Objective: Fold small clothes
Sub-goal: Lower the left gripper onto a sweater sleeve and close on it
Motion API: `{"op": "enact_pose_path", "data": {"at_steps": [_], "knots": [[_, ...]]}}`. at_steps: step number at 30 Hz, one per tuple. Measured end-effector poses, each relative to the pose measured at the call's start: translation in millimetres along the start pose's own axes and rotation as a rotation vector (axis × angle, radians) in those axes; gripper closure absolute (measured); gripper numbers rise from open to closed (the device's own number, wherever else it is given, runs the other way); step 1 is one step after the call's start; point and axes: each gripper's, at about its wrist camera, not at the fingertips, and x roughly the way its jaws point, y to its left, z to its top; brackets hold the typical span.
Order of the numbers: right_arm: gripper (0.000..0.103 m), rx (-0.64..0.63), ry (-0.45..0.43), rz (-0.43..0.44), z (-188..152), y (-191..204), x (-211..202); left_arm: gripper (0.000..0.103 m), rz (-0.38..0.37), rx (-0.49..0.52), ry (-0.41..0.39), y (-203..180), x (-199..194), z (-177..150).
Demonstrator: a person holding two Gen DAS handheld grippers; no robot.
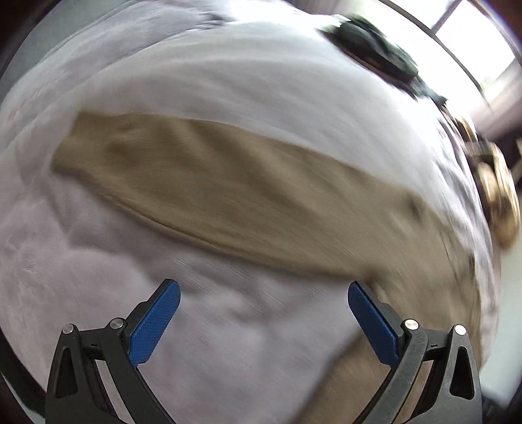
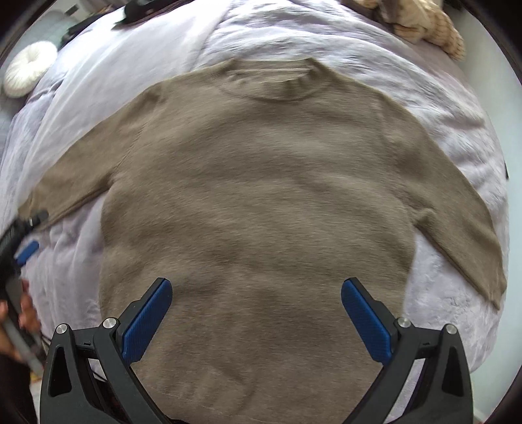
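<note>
A tan knit sweater [image 2: 261, 195] lies flat on a pale lilac bedspread [image 2: 456, 130], collar at the far end, both sleeves spread outward. My right gripper [image 2: 256, 293] is open and empty, hovering over the sweater's lower body. In the left wrist view the sweater's left sleeve [image 1: 212, 186] stretches across the bedspread [image 1: 228, 81]; the view is motion-blurred. My left gripper [image 1: 264, 296] is open and empty just short of the sleeve's near edge. The left gripper also shows in the right wrist view [image 2: 26, 248] beside the left cuff.
A round white cushion [image 2: 29, 70] sits at the far left of the bed. Beige knitted items [image 2: 427, 22] lie at the far right. A dark object [image 1: 375, 45] lies at the bed's far edge, with a bright window beyond.
</note>
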Motion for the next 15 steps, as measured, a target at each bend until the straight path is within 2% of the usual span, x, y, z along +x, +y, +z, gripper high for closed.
{"op": "enact_pose_path", "data": {"at_steps": [2, 5, 7, 9, 11, 12, 13, 14, 15], "knots": [[0.000, -0.031, 0.015, 0.009, -2.0, 13.7, 5.9, 0.000, -0.027, -0.115, -0.030, 37.3, 10.3, 16.2], [0.000, -0.068, 0.039, 0.020, -4.6, 31.0, 14.6, 0.000, -0.080, -0.240, -0.041, 73.8, 28.9, 32.4], [0.000, -0.086, 0.054, 0.032, -6.6, 39.6, 19.7, 0.000, -0.091, -0.272, -0.046, 85.9, 40.5, 40.4], [0.000, -0.105, 0.068, 0.029, -8.5, 47.3, 25.9, 0.006, -0.071, -0.277, -0.069, 92.6, 46.7, 44.8], [0.000, -0.120, 0.084, 0.027, -10.9, 54.6, 31.7, 0.041, -0.030, -0.278, -0.090, 98.4, 48.6, 46.4], [0.000, -0.125, 0.091, 0.028, -11.9, 57.3, 33.4, 0.050, -0.023, -0.278, -0.102, 101.9, 48.7, 45.1], [0.000, -0.132, 0.098, 0.030, -12.7, 60.0, 35.6, 0.074, -0.037, -0.278, -0.115, 104.5, 47.6, 44.0], [0.000, -0.141, 0.102, 0.032, -13.5, 62.7, 37.1, 0.090, -0.061, -0.282, -0.121, 107.5, 46.5, 44.3], [0.000, -0.148, 0.105, 0.033, -14.0, 65.1, 38.1, 0.090, -0.105, -0.291, -0.128, 111.8, 43.7, 43.8]]}}
